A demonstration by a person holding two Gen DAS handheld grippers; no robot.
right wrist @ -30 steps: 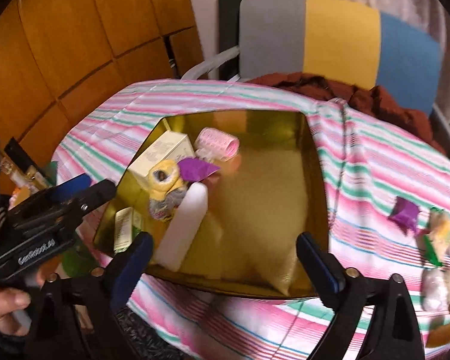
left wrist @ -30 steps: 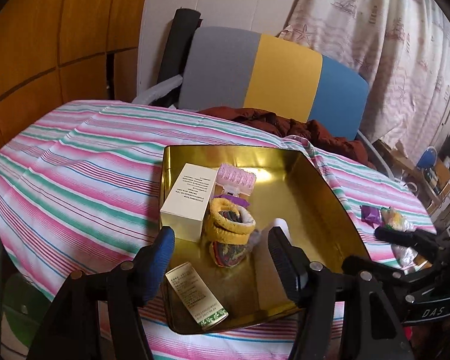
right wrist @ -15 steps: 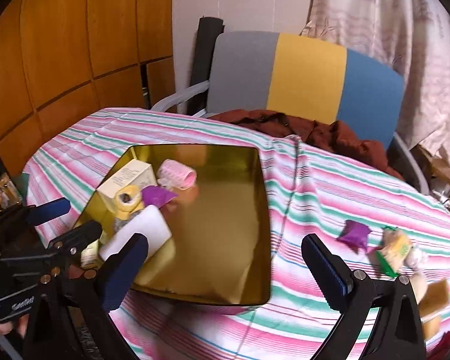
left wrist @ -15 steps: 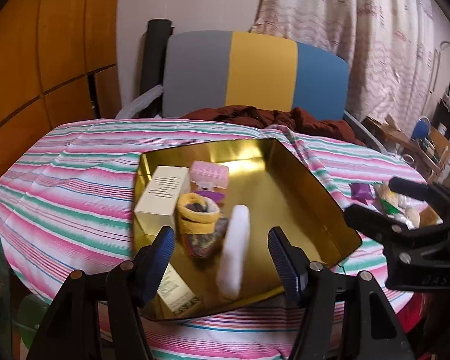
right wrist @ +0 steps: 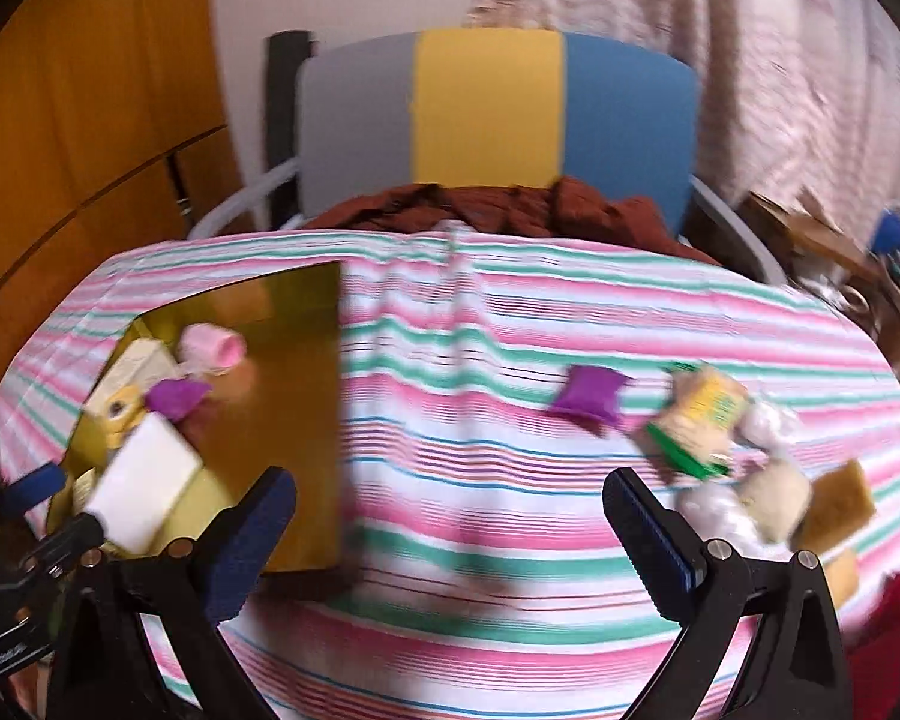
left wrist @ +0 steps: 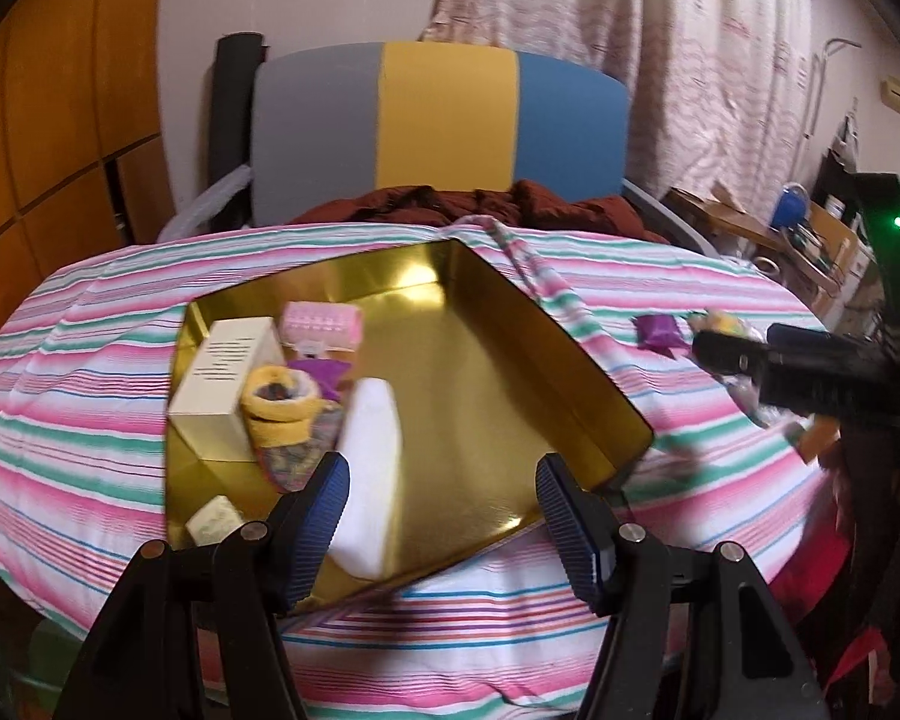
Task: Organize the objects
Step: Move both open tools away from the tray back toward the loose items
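A gold tin tray [left wrist: 510, 384] [right wrist: 306, 396] lies on the striped tablecloth. It holds a cream box [left wrist: 222, 372], a pink roller [left wrist: 324, 327], a yellow ring [left wrist: 279, 408], a purple packet [left wrist: 321, 369] and a white bottle [left wrist: 369, 468] [right wrist: 141, 492]. My left gripper [left wrist: 441, 510] hovers open over the tray's near edge, nothing between its fingers. My right gripper [right wrist: 450, 534] stands open over bare cloth to the right of the tray. Loose on the cloth to the right are a purple packet [right wrist: 588, 399] [left wrist: 660, 330] and a yellow-green snack pack [right wrist: 699, 420].
A pile of pale wrapped items and a tan packet [right wrist: 837, 501] sits at the table's right edge. A grey, yellow and blue chair [left wrist: 444, 120] with a dark red garment [left wrist: 510, 207] stands behind the table. Wooden panels are on the left, a curtain on the right.
My right gripper swung to the right, away from the tray toward the loose packets. My left gripper drew back a little and the tray sits further left in its view. Both stayed open.
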